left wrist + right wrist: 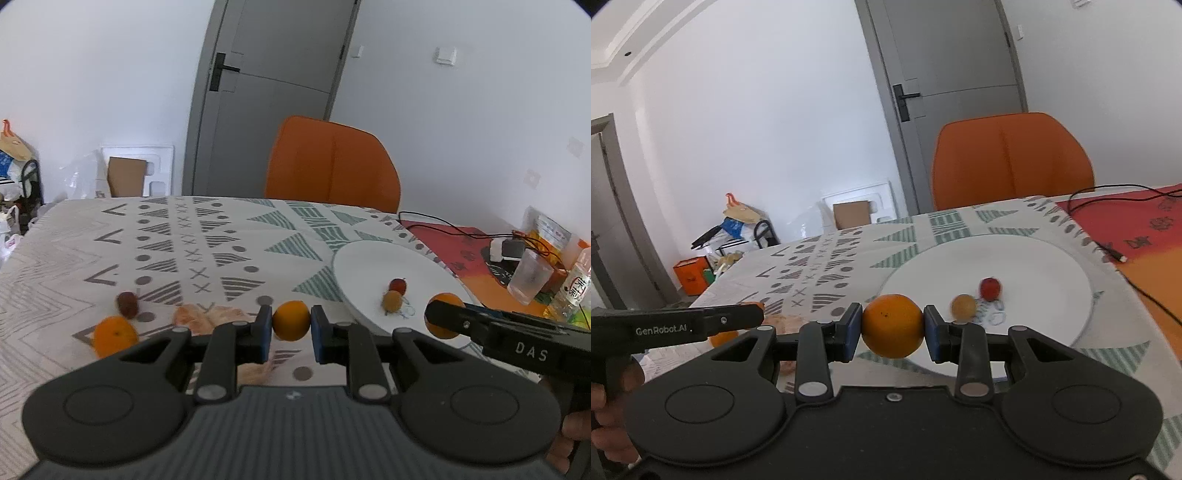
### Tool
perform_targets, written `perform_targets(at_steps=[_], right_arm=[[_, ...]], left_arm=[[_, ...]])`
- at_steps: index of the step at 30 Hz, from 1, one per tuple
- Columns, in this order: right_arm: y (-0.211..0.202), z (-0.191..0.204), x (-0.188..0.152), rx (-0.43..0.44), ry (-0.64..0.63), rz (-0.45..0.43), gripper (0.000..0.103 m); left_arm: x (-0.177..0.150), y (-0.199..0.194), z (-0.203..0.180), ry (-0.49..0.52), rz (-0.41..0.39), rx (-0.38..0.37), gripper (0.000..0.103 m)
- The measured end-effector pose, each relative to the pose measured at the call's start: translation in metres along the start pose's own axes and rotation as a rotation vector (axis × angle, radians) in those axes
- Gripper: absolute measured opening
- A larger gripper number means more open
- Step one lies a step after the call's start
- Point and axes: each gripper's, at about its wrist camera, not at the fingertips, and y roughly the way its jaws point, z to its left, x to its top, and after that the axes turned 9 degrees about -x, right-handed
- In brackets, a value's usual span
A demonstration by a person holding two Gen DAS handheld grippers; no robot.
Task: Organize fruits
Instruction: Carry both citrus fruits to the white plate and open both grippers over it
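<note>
My left gripper [291, 322] is shut on a small orange fruit [291, 314], held above the patterned tablecloth. My right gripper [892, 328] is shut on a larger orange [892, 325] at the near rim of a white plate [1052, 258]. On that plate lie a yellow-brown fruit [964, 306] and a small red fruit [990, 288]. In the left wrist view the right gripper [439, 319] reaches in over the plate [369, 258] with its orange [445, 300]. Another orange [115, 335] and a dark red fruit [127, 304] lie on the cloth at the left.
Pale peel pieces [199, 319] lie on the cloth beside the left gripper. An orange chair [332, 162] stands behind the table. At the right are a red cloth [450, 236], black cables [1108, 192], a plastic cup [530, 277] and a bottle [576, 288].
</note>
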Motion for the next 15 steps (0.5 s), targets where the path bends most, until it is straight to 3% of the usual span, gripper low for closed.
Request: perform_targets(at_steps=[15], right_arm=[[0.010,-0.053,-0.006,-0.085,0.084,0.017,0.034]], left_arm=[[0.004,0.050,-0.036,0.066,0.058,-0.060,0.020]])
